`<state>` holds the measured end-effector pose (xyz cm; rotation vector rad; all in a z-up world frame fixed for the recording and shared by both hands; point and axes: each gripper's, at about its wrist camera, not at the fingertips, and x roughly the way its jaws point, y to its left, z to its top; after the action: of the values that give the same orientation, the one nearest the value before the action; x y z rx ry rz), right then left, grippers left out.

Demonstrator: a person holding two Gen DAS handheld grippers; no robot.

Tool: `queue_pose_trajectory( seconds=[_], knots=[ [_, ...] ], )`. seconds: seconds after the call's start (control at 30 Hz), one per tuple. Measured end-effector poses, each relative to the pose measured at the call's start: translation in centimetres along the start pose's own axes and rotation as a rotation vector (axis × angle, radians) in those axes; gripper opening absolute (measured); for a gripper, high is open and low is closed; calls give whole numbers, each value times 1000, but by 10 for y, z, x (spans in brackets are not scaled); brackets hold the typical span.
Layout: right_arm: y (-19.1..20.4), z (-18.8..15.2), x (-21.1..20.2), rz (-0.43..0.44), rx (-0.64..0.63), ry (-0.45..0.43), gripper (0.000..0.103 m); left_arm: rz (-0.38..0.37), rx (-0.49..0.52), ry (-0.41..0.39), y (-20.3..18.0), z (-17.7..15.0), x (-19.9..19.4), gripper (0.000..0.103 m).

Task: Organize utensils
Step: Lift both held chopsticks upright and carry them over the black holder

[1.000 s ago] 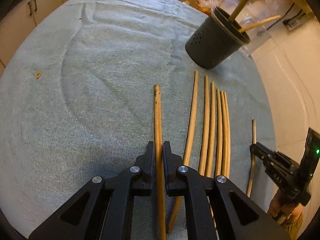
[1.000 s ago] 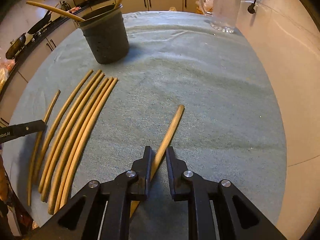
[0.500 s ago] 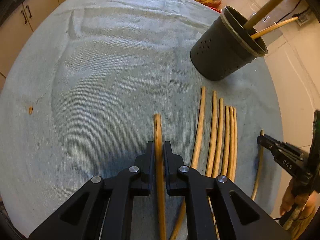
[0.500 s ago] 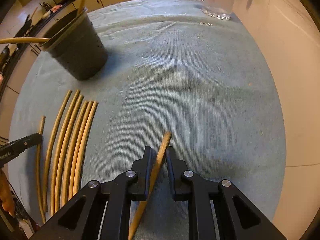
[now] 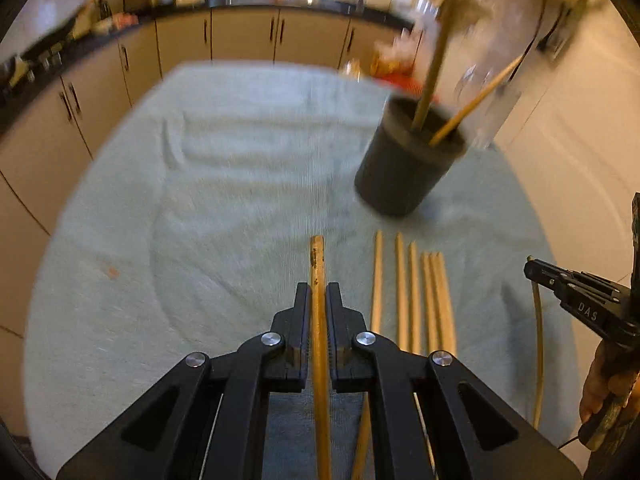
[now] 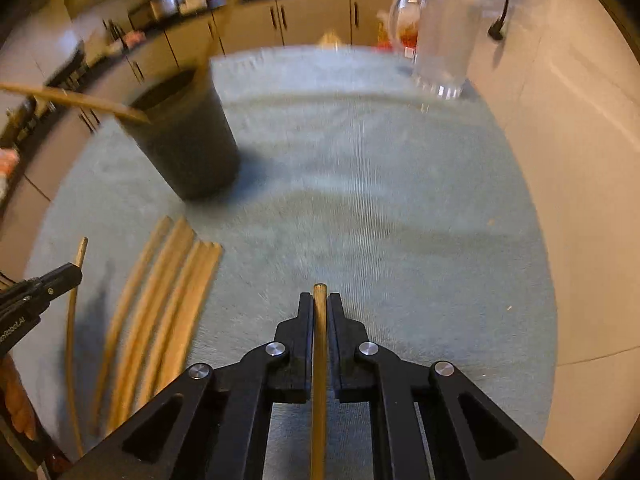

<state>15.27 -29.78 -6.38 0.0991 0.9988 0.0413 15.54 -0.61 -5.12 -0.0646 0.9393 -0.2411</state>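
While tilted steeply downward, both grippers' fingers [image 5: 304,320] clamped on wooden sticks [image 5: 318,320].

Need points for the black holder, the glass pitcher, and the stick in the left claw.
black holder [image 5: 394,178], left wrist view, outer wall.
glass pitcher [image 6: 444,36], right wrist view, blurred body.
stick [image 5: 318,276], left wrist view, shaft ahead of the claw tips.

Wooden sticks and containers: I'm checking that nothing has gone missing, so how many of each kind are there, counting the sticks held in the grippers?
Wooden sticks: 9 (2 gripped, 5 loose on the towel as far as the blur allows, 2 in the holder)
Black holder: 1
Clear jug: 1
Total: 11
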Motion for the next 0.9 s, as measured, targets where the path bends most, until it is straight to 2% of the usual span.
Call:
queue_pose_trajectory(
  seconds=[0.13,0.23,0.43,0.63,0.9],
  knots=[
    [-3,1,-46,-5,12,-154,7,4,17,-133,-6,0,-47,7],
    [-1,-4,-78,-2,26,-256,7,7,17,-218,-8,6,-67,7],
    [-4,-25,-123,30,83,-448,7,45,31,-367,-16,-19,-114,7],
    [-6,-46,-134,24,107,-496,7,65,68,-429,-25,-42,-141,7],
    [-12,-62,-160,37,87,-520,7,43,90,-447,-26,-54,-156,7]
  ],
)
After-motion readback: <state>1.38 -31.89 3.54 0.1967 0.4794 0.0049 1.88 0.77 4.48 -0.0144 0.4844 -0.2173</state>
